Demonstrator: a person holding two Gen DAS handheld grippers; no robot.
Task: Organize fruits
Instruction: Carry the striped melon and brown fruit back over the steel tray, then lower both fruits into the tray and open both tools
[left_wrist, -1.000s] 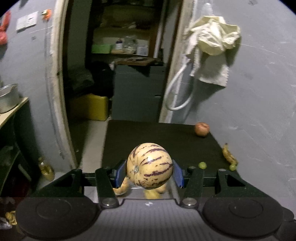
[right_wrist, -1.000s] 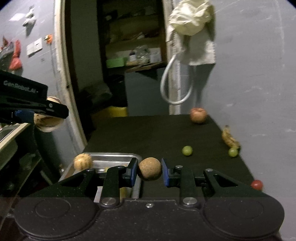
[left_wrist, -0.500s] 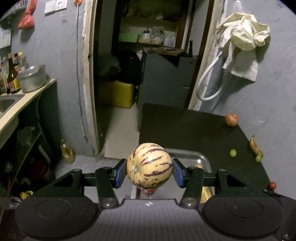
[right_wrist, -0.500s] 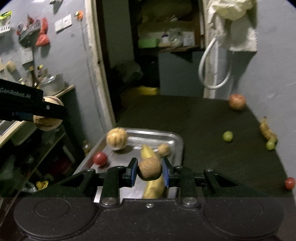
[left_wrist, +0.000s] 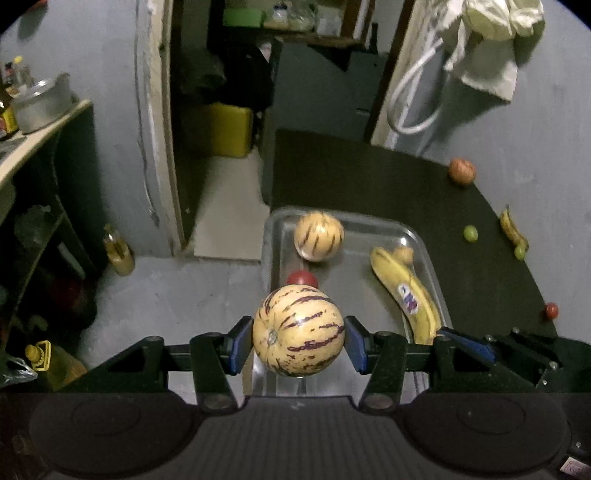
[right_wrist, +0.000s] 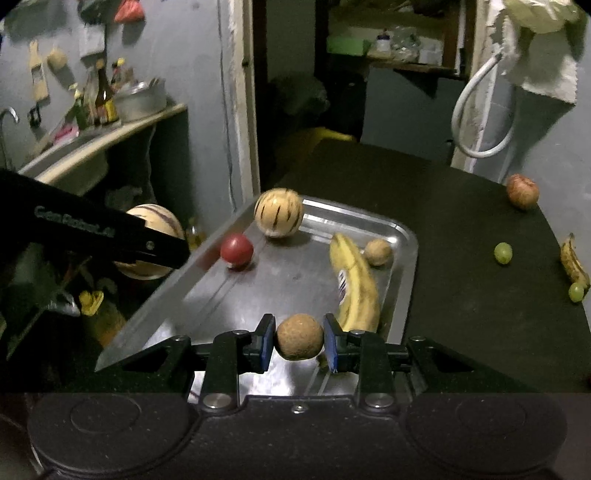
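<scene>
The left gripper (left_wrist: 298, 341) clamps a striped melon (left_wrist: 298, 330) over the tray's (right_wrist: 408, 254) near left edge. The right gripper (right_wrist: 299, 341) clamps a brown fruit (right_wrist: 299, 341) over the tray's near end, beside the banana (right_wrist: 356, 291).

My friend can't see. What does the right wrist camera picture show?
The right gripper holds a round brown fruit over a metal tray containing a banana, a striped melon, a red fruit and a small brown fruit. The left gripper, at left, holds another striped melon.
</scene>
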